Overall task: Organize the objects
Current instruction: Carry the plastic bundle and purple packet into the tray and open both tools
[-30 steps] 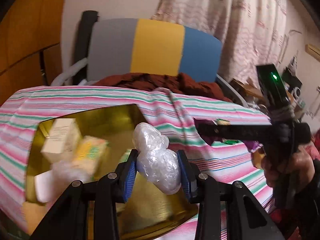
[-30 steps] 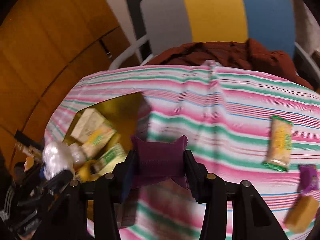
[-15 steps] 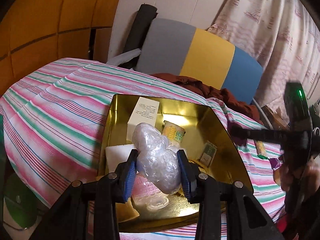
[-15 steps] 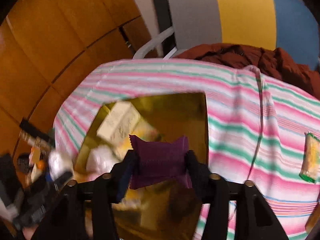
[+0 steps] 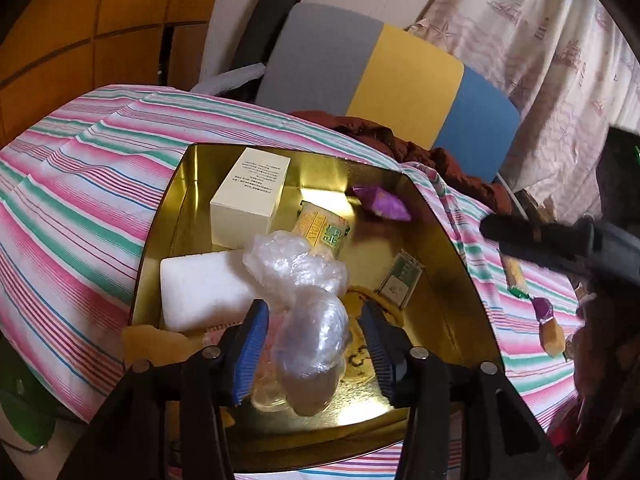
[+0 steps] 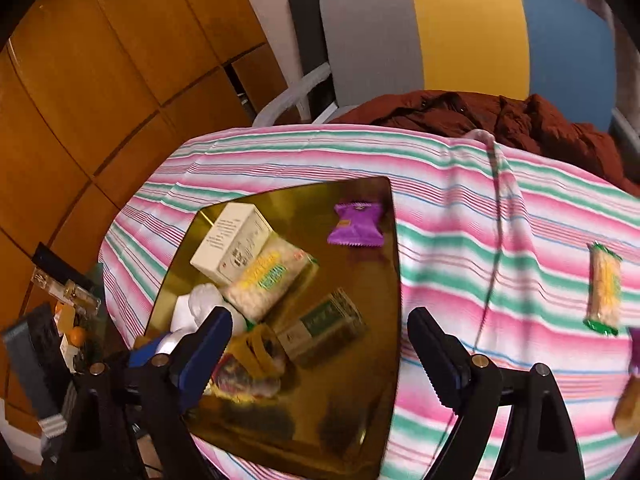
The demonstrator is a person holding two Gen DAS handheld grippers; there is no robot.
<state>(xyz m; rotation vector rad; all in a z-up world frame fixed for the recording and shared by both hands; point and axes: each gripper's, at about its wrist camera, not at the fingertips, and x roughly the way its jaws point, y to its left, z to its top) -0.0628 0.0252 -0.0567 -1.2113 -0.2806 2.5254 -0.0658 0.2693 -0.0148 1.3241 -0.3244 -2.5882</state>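
A: What changed in the last second?

B: Both tools let go. The left gripper [image 5: 314,354] was pinching the clear plastic bundle [image 5: 304,304]; now its blue pads stand spread with a gap on each side, and the bundle sits loose between them over the near edge of the gold tray [image 5: 452,272]. Whether it has settled or is dropping, I can't tell.

A: And the right one?

B: The right gripper [image 6: 320,346] had the purple packet [image 6: 356,226] clamped. Now its jaws gape wide over the tray's right edge, holding nothing, and the packet lies in the tray's far right corner.

A: So two more items are in.

B: I'd judge so. The tray also holds a white block [image 5: 200,288] at its left edge, a green-and-yellow snack pack [image 5: 322,232] mid-tray, a small green box [image 5: 400,284] toward the right edge, and a cream carton [image 5: 250,198] at the far side.

A: What's left?

B: On the striped tablecloth [image 6: 480,248], well right of the tray, lies a green-edged cracker pack [image 6: 604,288], and more small pieces sit at the cloth's right edge, partly cut off.

A: Obstructions?

B: A fold ridge in the cloth runs between tray and cracker pack. The tray's near end is crowded. Beyond the table, a chair [image 6: 460,32] with a rust-brown garment [image 6: 500,116].
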